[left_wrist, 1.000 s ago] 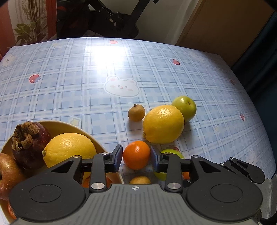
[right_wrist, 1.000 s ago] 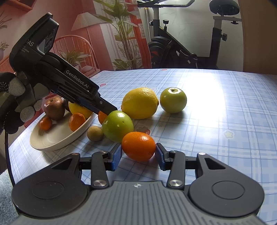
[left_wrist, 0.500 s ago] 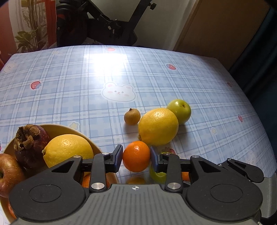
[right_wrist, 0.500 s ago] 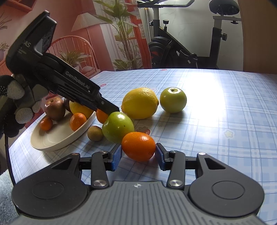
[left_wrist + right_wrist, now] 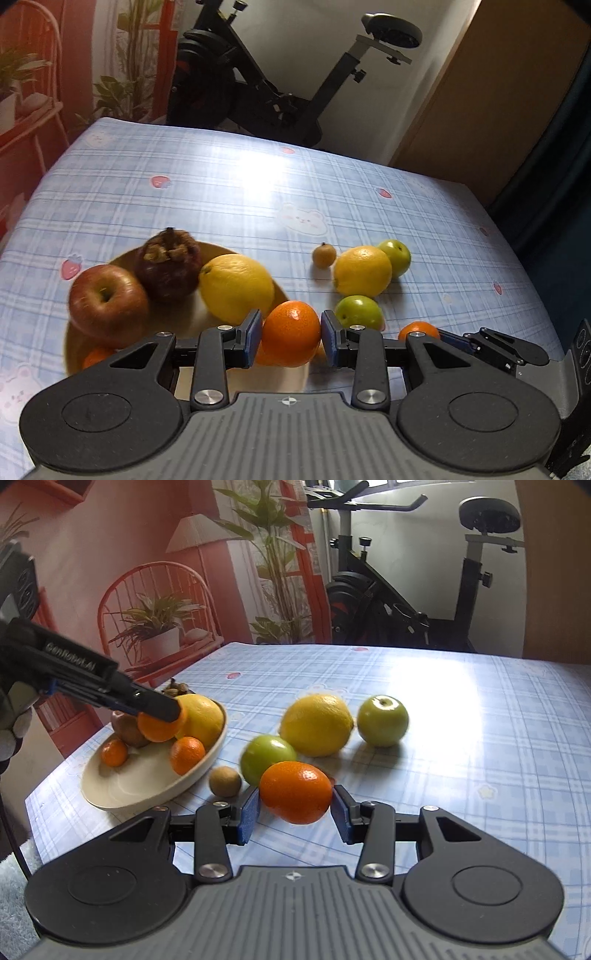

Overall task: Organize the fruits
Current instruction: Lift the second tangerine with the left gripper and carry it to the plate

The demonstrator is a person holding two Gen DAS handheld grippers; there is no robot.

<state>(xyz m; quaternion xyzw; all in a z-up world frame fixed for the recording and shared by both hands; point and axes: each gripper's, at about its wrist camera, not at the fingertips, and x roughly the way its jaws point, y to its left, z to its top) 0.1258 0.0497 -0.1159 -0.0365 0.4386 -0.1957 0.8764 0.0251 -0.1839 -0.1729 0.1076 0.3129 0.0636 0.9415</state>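
Note:
My left gripper is shut on a small orange and holds it in the air above the near rim of the cream bowl. The right wrist view shows that gripper over the bowl. The bowl holds a red apple, a dark mangosteen, a lemon and small tangerines. My right gripper is shut on another orange low over the tablecloth.
Loose on the table lie a big lemon, two green apples and a small brown fruit. An exercise bike stands behind the table; a red chair with plants stands to the left.
My left gripper has risen with its orange and carried it left, from beside the loose fruit to above the bowl. The right gripper and its orange have stayed put.

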